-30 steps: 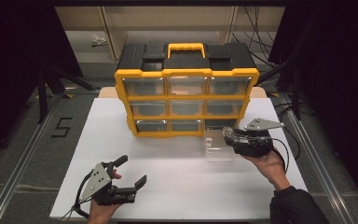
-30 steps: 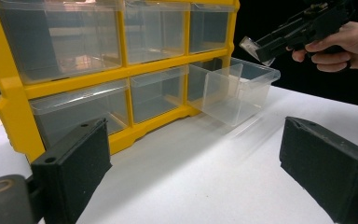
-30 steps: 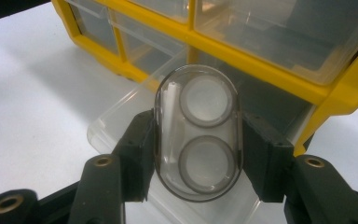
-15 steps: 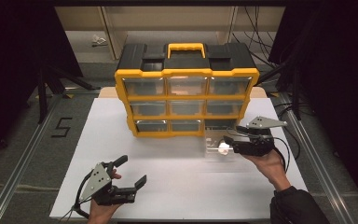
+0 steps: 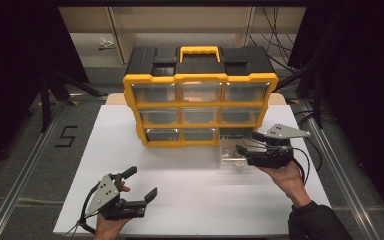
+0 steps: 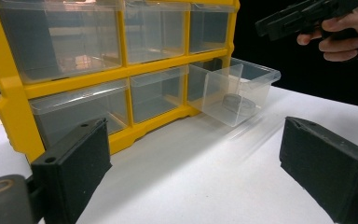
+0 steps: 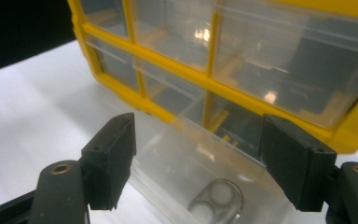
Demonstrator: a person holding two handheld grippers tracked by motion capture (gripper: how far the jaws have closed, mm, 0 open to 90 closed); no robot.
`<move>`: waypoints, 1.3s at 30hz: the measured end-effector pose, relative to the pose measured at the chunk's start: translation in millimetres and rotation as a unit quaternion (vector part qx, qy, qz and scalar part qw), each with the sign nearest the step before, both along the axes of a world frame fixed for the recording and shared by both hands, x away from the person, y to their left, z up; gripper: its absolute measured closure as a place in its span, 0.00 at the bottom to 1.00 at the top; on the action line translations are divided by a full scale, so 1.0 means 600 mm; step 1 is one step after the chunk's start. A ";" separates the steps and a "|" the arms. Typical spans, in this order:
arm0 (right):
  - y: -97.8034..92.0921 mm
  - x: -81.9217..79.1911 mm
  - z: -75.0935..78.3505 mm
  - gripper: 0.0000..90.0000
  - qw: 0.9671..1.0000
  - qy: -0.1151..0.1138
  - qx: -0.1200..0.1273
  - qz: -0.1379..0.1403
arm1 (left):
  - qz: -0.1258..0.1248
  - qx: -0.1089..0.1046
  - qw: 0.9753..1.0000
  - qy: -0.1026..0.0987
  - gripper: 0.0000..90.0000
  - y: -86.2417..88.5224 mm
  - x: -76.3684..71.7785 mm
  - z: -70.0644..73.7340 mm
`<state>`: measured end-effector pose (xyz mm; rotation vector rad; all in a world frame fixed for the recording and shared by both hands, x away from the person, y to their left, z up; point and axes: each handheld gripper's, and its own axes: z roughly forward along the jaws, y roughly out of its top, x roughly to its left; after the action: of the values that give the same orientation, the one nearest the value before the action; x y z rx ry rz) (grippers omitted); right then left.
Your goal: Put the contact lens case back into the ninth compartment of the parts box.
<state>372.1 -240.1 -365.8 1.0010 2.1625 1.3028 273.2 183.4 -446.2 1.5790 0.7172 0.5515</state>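
Observation:
A yellow organizer (image 5: 200, 80) with clear drawers and a black lid stands at the back of the white table. Its bottom-right drawer (image 5: 231, 154) is pulled out onto the table. A small grey piece with two round holes (image 7: 216, 199) lies on the drawer's floor, and it also shows as the grey piece (image 6: 236, 103) in the left gripper view. My right gripper (image 5: 246, 143) hovers just over the drawer, jaws wide apart and holding nothing; the right gripper (image 7: 198, 130) frames the drawer from above. My left gripper (image 5: 142, 182) rests open near the front edge, facing the organizer (image 6: 74, 70).
The other drawers (image 5: 160, 134) are pushed in. The white table (image 5: 190, 205) has bare surface between the two grippers. Metal rails (image 5: 25, 170) run along both sides. Cables (image 5: 280, 55) and a shelf stand behind the organizer.
My right gripper has tipped level and moved left and down over the pulled-out drawer. The left gripper has stayed where it was.

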 end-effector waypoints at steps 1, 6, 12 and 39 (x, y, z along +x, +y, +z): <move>0.000 0.000 0.000 0.32 1.000 0.000 0.000 0.000 | 0.000 0.000 1.000 0.000 0.09 0.000 0.000 0.000; 0.008 -0.009 0.008 0.30 1.000 -0.014 0.011 0.007 | 0.000 0.000 1.000 0.000 0.09 0.000 0.000 0.000; 0.018 -0.024 0.016 0.29 0.999 -0.030 0.037 0.019 | -0.001 0.000 1.000 0.000 0.09 0.000 0.000 0.000; 0.053 -0.064 0.013 0.19 0.992 -0.065 0.094 0.046 | 0.000 -0.001 1.000 -0.001 0.09 0.001 0.000 0.000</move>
<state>333.5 -208.5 -358.3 0.8681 2.0382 1.5930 272.9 183.8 -446.2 1.5775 0.7165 0.5521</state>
